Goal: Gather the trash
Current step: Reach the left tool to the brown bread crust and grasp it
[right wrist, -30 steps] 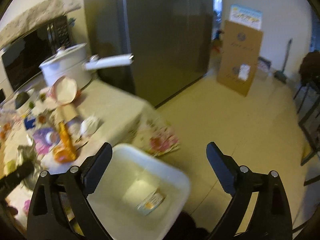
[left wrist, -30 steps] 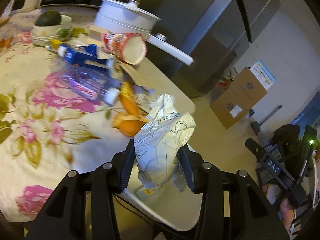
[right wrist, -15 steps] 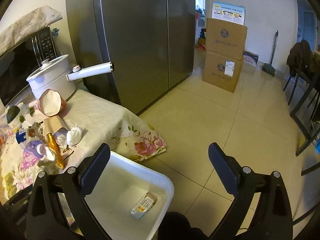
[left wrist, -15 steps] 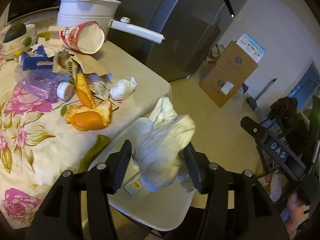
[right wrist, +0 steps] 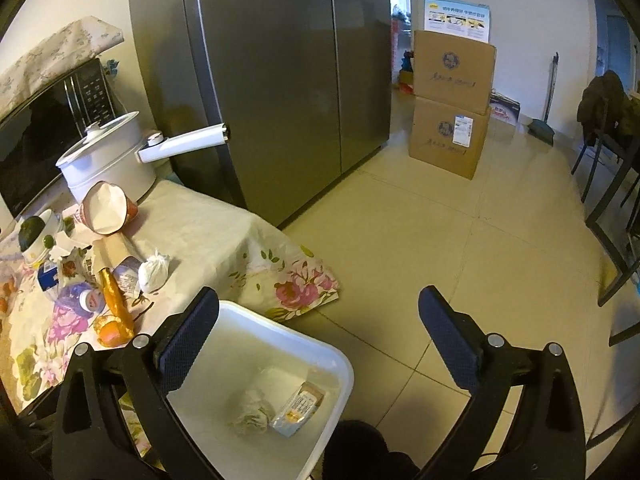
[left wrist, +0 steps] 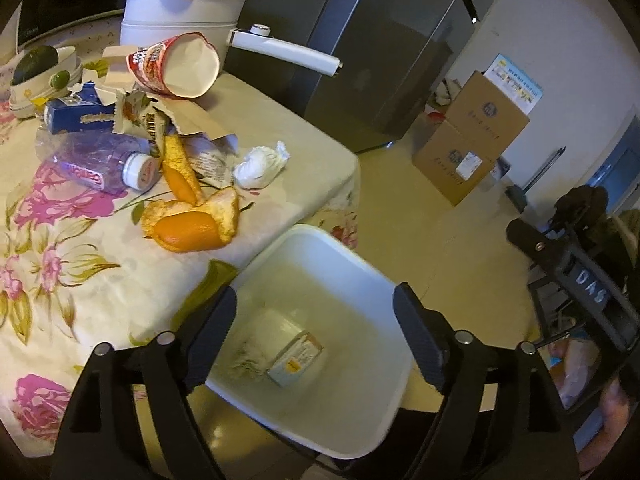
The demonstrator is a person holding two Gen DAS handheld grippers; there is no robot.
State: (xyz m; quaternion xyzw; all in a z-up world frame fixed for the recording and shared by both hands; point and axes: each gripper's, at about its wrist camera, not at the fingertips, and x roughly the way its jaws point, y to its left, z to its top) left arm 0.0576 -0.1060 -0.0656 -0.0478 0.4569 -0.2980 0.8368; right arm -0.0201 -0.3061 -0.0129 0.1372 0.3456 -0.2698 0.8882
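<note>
Left gripper (left wrist: 316, 334) hangs over the white trash bin (left wrist: 360, 264), jaws opening, nothing between them. Right gripper (right wrist: 320, 340) is held over the bin's outer rim and the tiled floor (right wrist: 420, 248), jaws wide apart and empty.

The bin stands on the floor against the near edge of the table (left wrist: 304, 136), just below its floral tablecloth (left wrist: 52, 264). On the bin's bottom lie a crumpled paper wad (right wrist: 250, 414) and, touching it, a small labelled carton (right wrist: 298, 408).

Trash on the table: orange peel (left wrist: 192, 228) near the near edge; a knotted white tissue ball (left wrist: 260, 164) just beyond it, toward the table's corner; a crushed clear bottle (left wrist: 100, 164) with a white cap; a blue carton (left wrist: 76, 118); torn wrappers (left wrist: 148, 120); and a paper cup (left wrist: 176, 66) lying on its side, mouth toward the camera, against a white lidded pot (left wrist: 180, 12) at the far edge. A bowl (left wrist: 52, 76) holding an avocado sits at the far left edge.
</note>
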